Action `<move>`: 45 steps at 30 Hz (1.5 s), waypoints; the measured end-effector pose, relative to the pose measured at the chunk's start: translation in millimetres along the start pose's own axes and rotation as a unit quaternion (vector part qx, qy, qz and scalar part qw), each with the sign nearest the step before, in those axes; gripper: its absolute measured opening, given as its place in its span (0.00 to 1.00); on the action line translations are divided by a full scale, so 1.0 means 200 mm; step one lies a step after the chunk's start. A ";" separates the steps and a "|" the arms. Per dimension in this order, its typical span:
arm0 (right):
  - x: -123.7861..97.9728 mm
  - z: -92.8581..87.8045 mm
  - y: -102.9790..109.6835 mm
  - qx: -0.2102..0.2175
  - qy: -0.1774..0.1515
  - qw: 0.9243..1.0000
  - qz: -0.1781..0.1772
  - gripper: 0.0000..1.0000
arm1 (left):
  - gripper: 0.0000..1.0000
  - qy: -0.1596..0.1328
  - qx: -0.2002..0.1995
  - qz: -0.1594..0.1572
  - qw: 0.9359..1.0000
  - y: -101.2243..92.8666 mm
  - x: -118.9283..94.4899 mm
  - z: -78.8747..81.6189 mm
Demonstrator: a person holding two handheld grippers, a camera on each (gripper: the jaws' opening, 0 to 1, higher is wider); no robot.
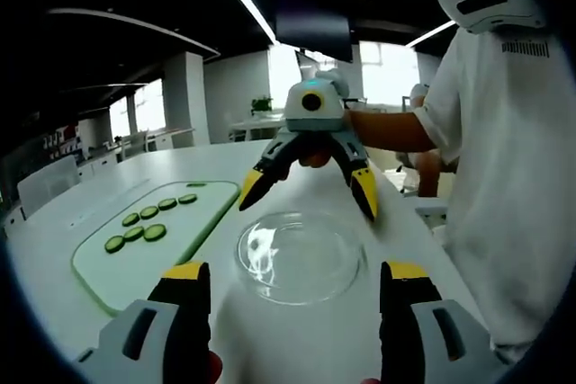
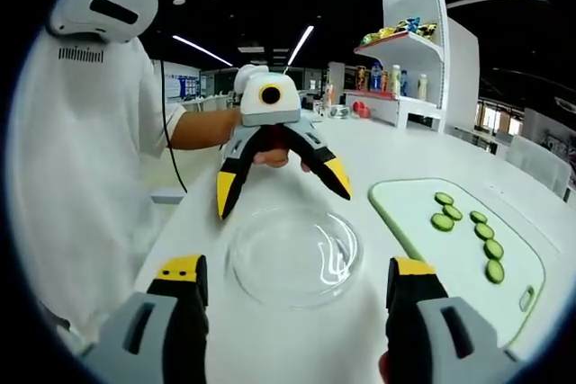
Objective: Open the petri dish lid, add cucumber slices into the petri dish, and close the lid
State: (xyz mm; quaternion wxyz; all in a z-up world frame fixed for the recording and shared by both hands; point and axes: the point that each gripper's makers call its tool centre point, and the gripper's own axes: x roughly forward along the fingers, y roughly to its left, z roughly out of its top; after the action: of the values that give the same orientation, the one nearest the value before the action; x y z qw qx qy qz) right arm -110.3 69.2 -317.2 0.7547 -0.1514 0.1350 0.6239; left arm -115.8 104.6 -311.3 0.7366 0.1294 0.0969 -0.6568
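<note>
A pale green cutting board (image 1: 135,249) lies beside the petri dish (image 1: 300,256) on the white table (image 1: 225,164), the cucumber slices (image 1: 135,233) strung in rows along its length; nothing lies between board and dish. The dish sits flat between the left gripper (image 1: 290,290) and right gripper (image 2: 297,285), both with jaws spread wide and holding nothing; its clear lid seam is hard to make out.

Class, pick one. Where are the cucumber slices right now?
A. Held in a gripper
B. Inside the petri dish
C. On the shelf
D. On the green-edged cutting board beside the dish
D. The cucumber slices lie in rows on the cutting board, apart from the petri dish, which holds none.
</note>
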 end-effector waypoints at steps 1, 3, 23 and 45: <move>0.01 0.00 0.00 -0.001 0.003 1.000 0.003 0.81 | 0.77 0.000 0.000 -0.002 1.000 0.00 0.01 0.00; 0.03 -0.01 0.00 -0.004 0.007 1.000 0.007 0.81 | 0.77 0.001 0.001 -0.003 1.000 0.00 0.02 0.00; 0.11 -0.04 0.02 -0.016 0.020 0.999 0.029 0.81 | 0.77 0.008 0.001 -0.024 1.000 0.00 0.11 -0.05; 0.13 -0.05 0.00 -0.019 0.021 0.999 0.030 0.76 | 0.76 0.005 0.003 -0.027 1.000 0.01 0.13 -0.05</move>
State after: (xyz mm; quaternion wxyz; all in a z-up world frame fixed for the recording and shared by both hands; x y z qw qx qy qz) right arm -106.3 88.6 -335.8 0.7296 -0.1747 0.1436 0.6454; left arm -110.5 83.3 -328.6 0.7179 0.1321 0.1022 -0.6758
